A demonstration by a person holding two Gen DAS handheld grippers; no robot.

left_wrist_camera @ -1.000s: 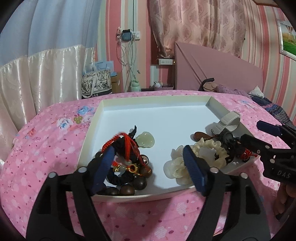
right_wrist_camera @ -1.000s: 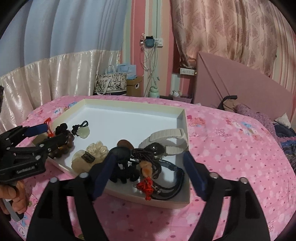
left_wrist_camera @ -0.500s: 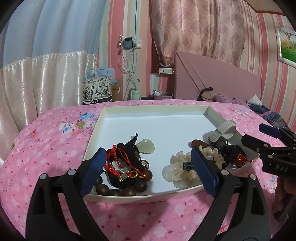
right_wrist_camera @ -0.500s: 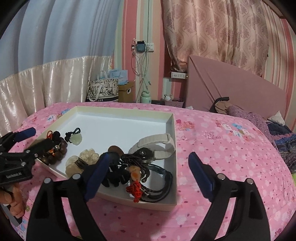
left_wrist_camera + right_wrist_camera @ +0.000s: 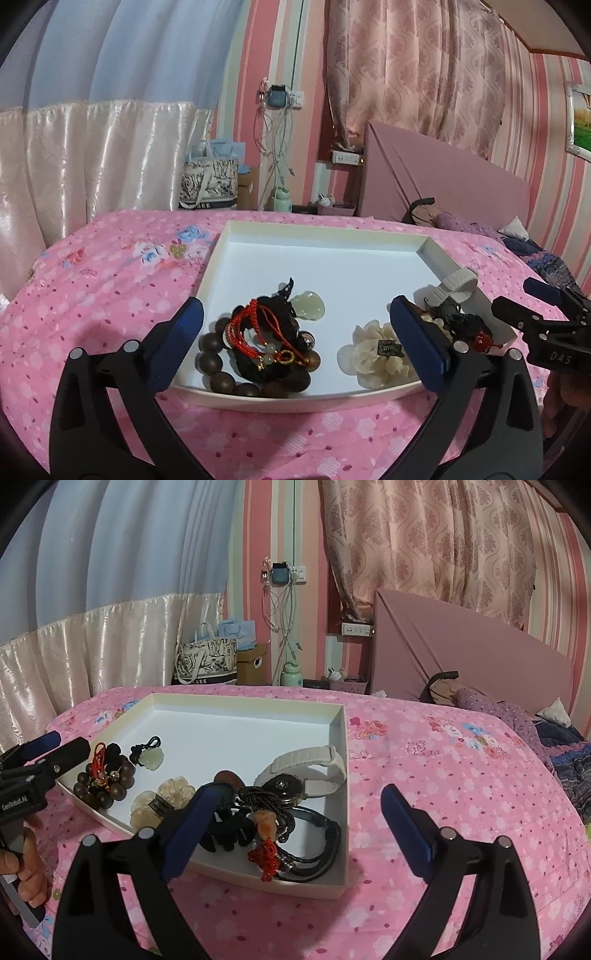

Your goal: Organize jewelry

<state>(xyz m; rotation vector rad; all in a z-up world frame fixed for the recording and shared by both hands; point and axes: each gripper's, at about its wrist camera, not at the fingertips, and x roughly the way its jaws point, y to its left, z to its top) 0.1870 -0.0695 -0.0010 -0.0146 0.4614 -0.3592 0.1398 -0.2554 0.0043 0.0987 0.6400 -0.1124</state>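
Observation:
A white shallow box lies on the pink bedspread. In it are a brown bead bracelet with red cord, a pale jade pendant, a cream scrunchie, a watch with a beige strap, and black cords with a red tassel. My left gripper is open and empty, just in front of the box's near edge. My right gripper is open and empty over the box's near right corner.
The pink floral bedspread stretches right of the box. A pink headboard and clothes lie at the far right. Bags and a green bottle stand behind the bed by the wall.
Both grippers have pulled back from the box and risen, so the jewelry shows smaller. The left gripper's jaws have left the bead bracelet, which rests in the box.

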